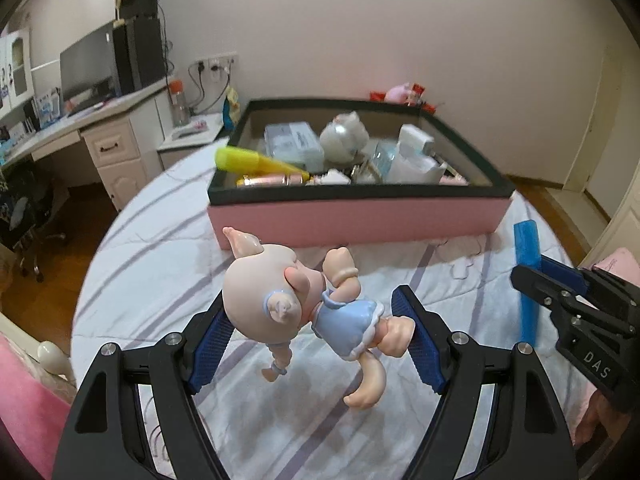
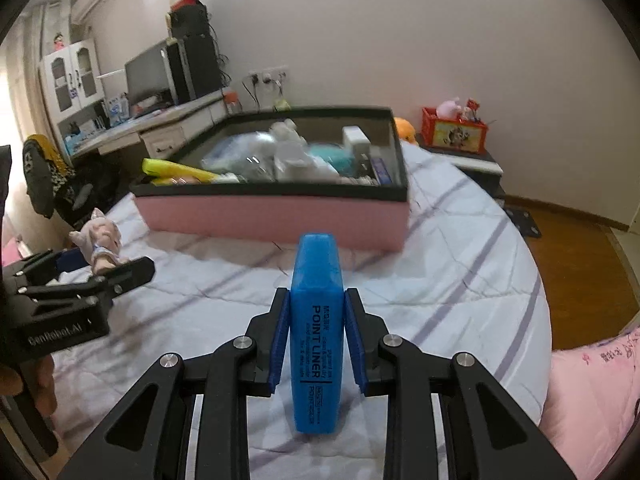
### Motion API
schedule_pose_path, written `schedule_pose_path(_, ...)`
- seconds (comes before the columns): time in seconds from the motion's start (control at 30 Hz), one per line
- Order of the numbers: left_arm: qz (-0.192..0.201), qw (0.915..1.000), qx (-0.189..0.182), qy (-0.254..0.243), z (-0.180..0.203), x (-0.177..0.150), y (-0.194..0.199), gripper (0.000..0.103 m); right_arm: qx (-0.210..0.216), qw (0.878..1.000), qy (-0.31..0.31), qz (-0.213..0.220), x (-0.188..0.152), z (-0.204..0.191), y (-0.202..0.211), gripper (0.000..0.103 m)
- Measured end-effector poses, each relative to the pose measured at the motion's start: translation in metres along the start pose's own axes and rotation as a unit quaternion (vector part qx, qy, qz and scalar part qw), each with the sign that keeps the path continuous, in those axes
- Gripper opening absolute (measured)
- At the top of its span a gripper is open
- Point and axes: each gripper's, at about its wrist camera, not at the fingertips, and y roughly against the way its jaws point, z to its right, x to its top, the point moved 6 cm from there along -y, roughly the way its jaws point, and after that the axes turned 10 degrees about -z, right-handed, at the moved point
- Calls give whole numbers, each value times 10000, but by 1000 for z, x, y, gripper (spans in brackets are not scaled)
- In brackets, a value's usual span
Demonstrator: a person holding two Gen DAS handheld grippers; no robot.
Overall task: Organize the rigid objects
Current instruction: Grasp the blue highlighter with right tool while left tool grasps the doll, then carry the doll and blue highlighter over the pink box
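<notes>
Left gripper [image 1: 318,334] clamps a glossy plastic pig doll [image 1: 298,304] sideways, ribbed blue pads on head and feet, above the quilt [image 1: 160,256]. Right gripper [image 2: 316,334] pinches a flat blue highlighter [image 2: 316,344], printed "POINT LINER", jaws narrow. Ahead: pink box [image 1: 360,220] with black rim, full of blurred items, probably packets and bottles, yellow tube [image 1: 256,162] over the edge. Only the right view shows the red crate [image 2: 456,132].

Striped bed [image 1: 160,280], pink box [image 1: 360,224] on it
</notes>
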Motion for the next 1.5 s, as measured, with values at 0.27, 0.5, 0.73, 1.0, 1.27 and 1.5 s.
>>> schedule_pose_path(0.27,663,9977,138,-31,-3,11,49,79,102,9975,200,677,20,-28,39,27)
schedule_pose_path(0.5,1447,9887,390,-87,-5,32,102,79,45,9921,352,1203,42,-47,75,27)
schedule_pose_path(0.73,2077,9770,460,-114,-5,54,142,79,-47,9841,502,1701,64,-68,106,27)
schedule_pose_path(1.0,2435,9687,435,-224,-5,72,158,79,-116,9775,571,2025,84,-78,118,27)
schedule_pose_path(1.27,2466,9672,554,-241,-8,90,145,79,-149,9772,650,2015,103,-79,108,27)
schedule_pose_path(1.5,2201,9730,601,-350,-9,122,102,79,-223,9818,668,1765,126,-68,71,27)
